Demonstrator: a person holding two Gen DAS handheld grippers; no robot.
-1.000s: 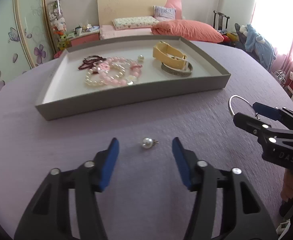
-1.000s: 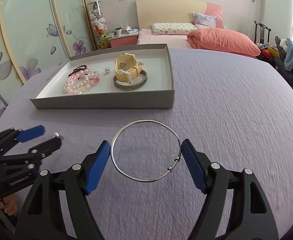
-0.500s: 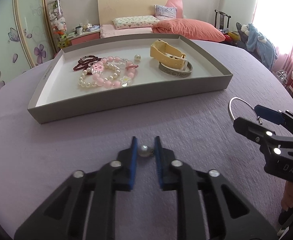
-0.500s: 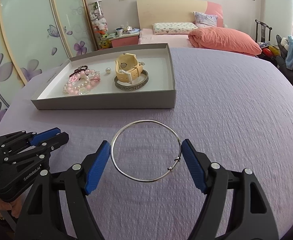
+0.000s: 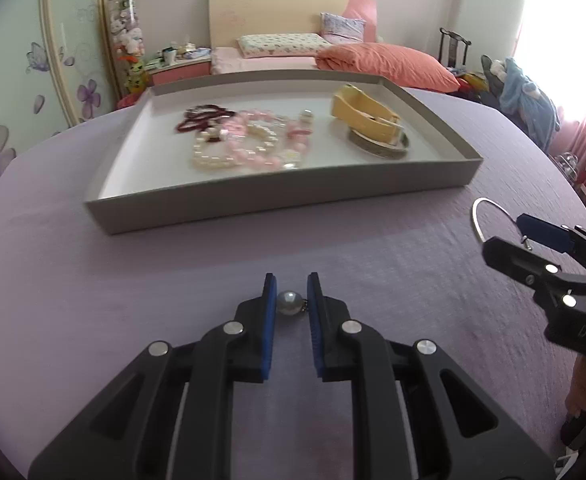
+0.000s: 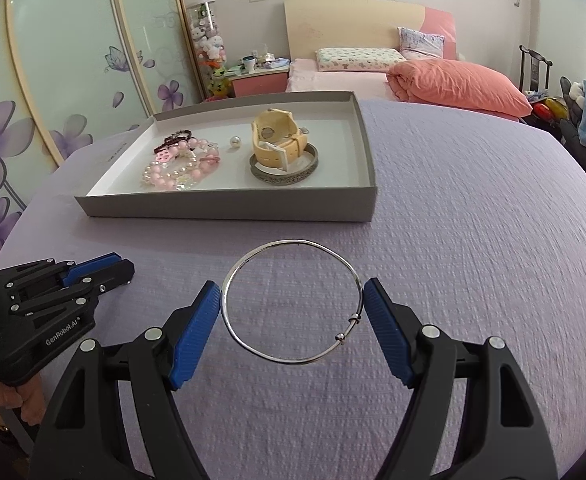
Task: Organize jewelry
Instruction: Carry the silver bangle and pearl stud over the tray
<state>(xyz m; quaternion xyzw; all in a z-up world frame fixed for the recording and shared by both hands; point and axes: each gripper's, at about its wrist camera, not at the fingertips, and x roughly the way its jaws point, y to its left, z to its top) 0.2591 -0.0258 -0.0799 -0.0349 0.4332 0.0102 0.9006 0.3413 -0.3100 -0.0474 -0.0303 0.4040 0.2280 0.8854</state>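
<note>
Left gripper (image 5: 291, 286) fingers closed onto pearl (image 5: 288, 302), lifted it nearer tray (image 5: 285, 200)

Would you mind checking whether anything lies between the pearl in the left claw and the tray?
Nothing visible lies between them. The left claw grips the pearl, and only bare purple cloth separates it from the tray, whose low front wall it must clear.

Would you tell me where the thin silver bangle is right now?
The silver bangle lies on the purple cloth between the right gripper's open fingers, before the grey tray.
</note>
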